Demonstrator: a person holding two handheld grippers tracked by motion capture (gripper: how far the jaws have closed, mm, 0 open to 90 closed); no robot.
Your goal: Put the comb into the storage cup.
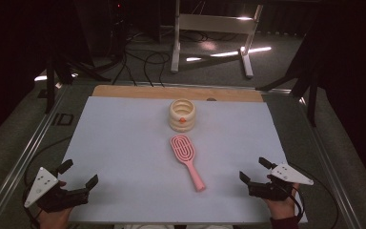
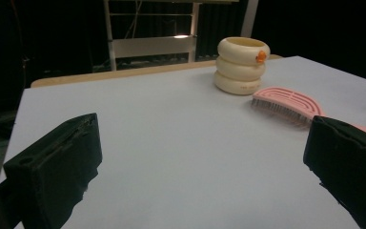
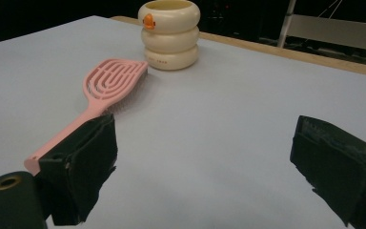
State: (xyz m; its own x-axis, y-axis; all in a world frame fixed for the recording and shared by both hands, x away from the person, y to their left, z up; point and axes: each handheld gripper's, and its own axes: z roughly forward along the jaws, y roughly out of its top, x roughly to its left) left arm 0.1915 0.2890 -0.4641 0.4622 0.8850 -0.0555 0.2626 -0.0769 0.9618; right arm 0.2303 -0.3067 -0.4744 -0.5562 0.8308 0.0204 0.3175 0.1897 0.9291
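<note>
pink hairbrush (image 1: 188,160) lies between left gripper (image 1: 78,176) and right gripper (image 1: 256,171), untouched

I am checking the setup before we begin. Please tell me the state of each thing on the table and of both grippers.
Hairbrush: lying flat, bristles down, handle toward the person, untouched.
Cup: upright, just beyond the brush head; whether they touch is unclear.
Left gripper: open, holding nothing.
Right gripper: open, holding nothing.
</note>
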